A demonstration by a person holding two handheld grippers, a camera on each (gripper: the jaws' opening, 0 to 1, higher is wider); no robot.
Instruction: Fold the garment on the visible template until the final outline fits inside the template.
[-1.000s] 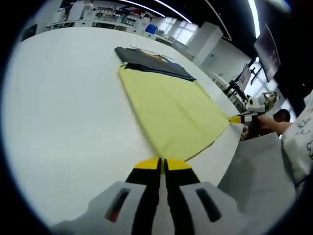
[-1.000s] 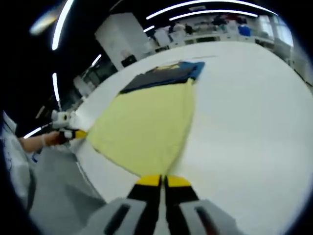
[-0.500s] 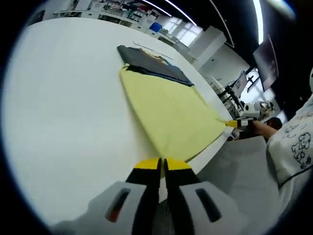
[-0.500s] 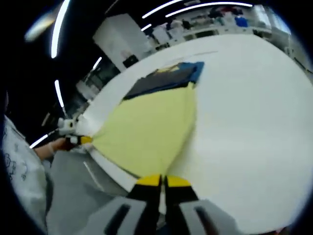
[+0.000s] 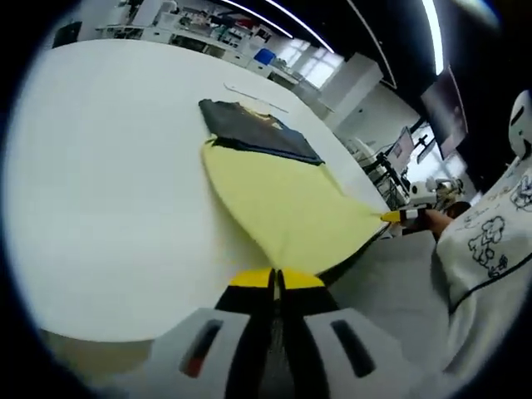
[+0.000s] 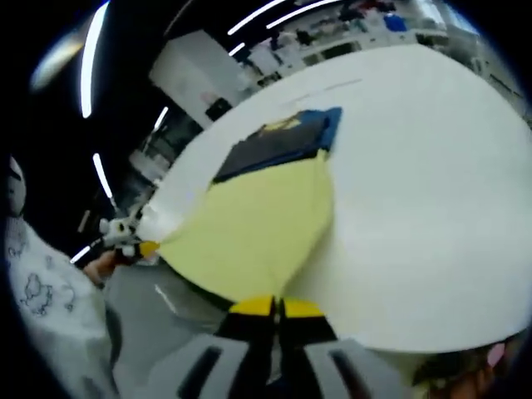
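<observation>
A yellow cloth point(image 5: 283, 199) lies stretched over the white table point(image 5: 108, 166), and its far edge meets a dark navy folded cloth point(image 5: 253, 129). My left gripper point(image 5: 277, 278) is shut on one near corner of the yellow cloth. The right gripper point(image 5: 399, 217) holds the other near corner, out past the table edge. In the right gripper view my right gripper point(image 6: 277, 306) is shut on the yellow cloth point(image 6: 258, 224), with the left gripper point(image 6: 137, 248) at the opposite corner. The navy cloth point(image 6: 278, 141) sits beyond, on the table point(image 6: 416, 183).
The near edge of the yellow cloth hangs past the table's front edge over grey floor point(image 5: 399, 291). The person's white printed shirt point(image 5: 490, 249) stands close on the right. Shelves and desks point(image 5: 208, 17) line the far side of the room.
Both cameras have drawn back from the table. The yellow cloth's near corners have come toward the person and now hang off the table edge. Both grippers stay shut on it.
</observation>
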